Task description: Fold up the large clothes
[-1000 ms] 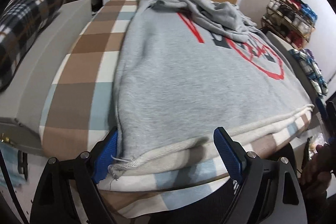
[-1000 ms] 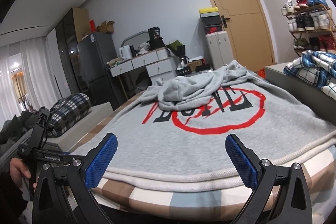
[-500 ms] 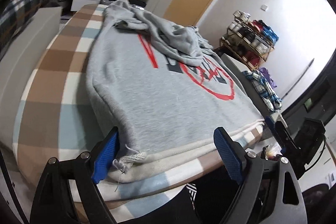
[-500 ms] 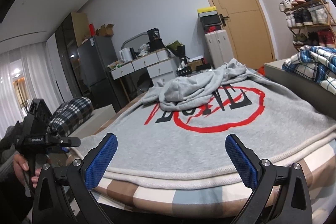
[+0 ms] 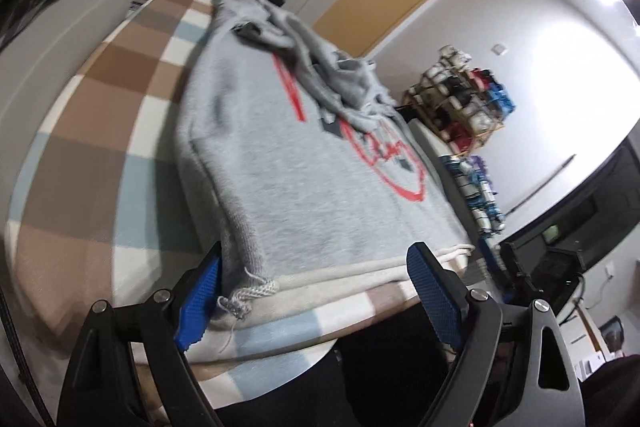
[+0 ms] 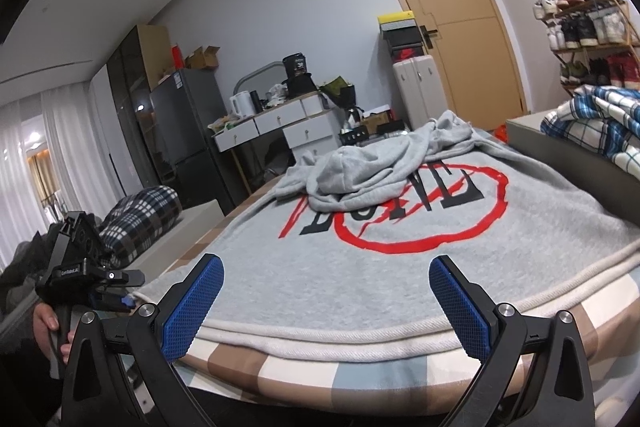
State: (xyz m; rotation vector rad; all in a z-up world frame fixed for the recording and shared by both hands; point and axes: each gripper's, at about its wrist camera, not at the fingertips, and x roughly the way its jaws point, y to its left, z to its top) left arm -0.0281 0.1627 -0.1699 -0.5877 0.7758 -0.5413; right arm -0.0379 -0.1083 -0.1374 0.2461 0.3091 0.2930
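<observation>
Checkered bed [image 5: 100, 131] | left gripper [image 5: 316, 291] released at sweatshirt [image 5: 304, 187] corner | right gripper [image 6: 324, 303] released; only its view shows door [image 6: 452, 15]

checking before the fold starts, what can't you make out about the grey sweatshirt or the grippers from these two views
- Sweatshirt print: the right wrist view shows bunched sleeves covering the letters' tops; the left wrist view is motion-blurred.
- Far collar end: hidden behind that bunch in both views.
- Left gripper: whether its left pad touches the hem corner is unclear; blur and cloth overlap it.
- Right gripper: open before the hem.
</observation>
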